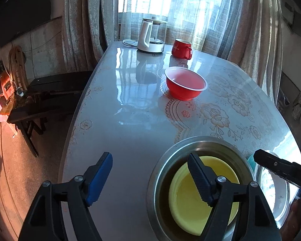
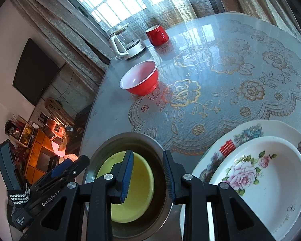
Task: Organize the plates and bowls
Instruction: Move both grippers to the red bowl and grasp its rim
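Item: steel bowl (image 2: pixel 160 148) on tabletop (image 1: pixel 130 130), yellow bowl (image 2: pixel 134 182) nested inside. Our left tongs (image 1: pixel 150 178) apart, empty; right tongs (image 2: pixel 148 172) part-spread, probably gripping nothing. Nesting appears done. Next: red bowl (image 1: pixel 185 85), beyond the steel bowl, needs fetching.

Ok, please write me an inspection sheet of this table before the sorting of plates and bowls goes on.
Surface: table, glossy cover over flowered lace cloth.
Job's things: yellow bowl inside steel bowl; red bowl alone, upright; floral plate lies on larger plate.
Clutter: red mug and kettle at the far edge.
Grippers: left gripper wide open, empty; right gripper narrowly open over the steel bowl, nothing seen pinched.
Cables: white cord by the kettle.
Surroundings: curtains, dark bench.
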The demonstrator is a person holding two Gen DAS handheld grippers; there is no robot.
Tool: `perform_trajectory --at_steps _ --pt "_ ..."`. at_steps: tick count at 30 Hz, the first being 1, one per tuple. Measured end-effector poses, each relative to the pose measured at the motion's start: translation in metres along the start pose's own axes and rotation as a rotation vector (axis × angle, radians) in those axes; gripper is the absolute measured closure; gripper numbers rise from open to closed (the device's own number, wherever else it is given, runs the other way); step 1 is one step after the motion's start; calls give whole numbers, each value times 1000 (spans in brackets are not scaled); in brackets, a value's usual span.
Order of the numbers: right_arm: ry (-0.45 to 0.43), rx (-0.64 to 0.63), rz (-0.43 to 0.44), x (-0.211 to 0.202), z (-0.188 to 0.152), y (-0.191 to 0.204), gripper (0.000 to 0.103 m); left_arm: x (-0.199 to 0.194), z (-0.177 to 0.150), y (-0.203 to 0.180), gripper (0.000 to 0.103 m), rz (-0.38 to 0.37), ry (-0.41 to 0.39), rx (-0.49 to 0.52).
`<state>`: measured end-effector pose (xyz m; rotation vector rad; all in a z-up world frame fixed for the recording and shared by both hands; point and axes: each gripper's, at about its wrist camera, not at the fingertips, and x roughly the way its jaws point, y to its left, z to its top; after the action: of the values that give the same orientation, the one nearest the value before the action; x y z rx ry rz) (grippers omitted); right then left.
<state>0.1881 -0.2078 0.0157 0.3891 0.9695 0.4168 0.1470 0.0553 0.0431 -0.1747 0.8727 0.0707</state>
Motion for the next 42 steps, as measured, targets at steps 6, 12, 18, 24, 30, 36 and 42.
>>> perform_trajectory --at_steps 6,12,18,24,30,36,42 --pt "15 23 -18 12 20 -4 72 14 16 17 25 -2 25 -53" --pt "46 25 -35 30 42 -9 72 35 43 23 24 -24 50 -79" --pt "73 34 -22 52 70 -13 72 61 80 20 24 -52 79 -94" --pt "99 19 -23 77 98 -14 72 87 107 7 24 -77 87 -72" --pt "113 61 21 102 125 -18 72 110 127 -3 25 -80 80 -77" --pt "115 110 26 127 149 -23 71 136 141 -8 25 -71 108 -101" --pt "136 156 49 149 158 -30 71 157 145 -19 30 -75 136 -76"
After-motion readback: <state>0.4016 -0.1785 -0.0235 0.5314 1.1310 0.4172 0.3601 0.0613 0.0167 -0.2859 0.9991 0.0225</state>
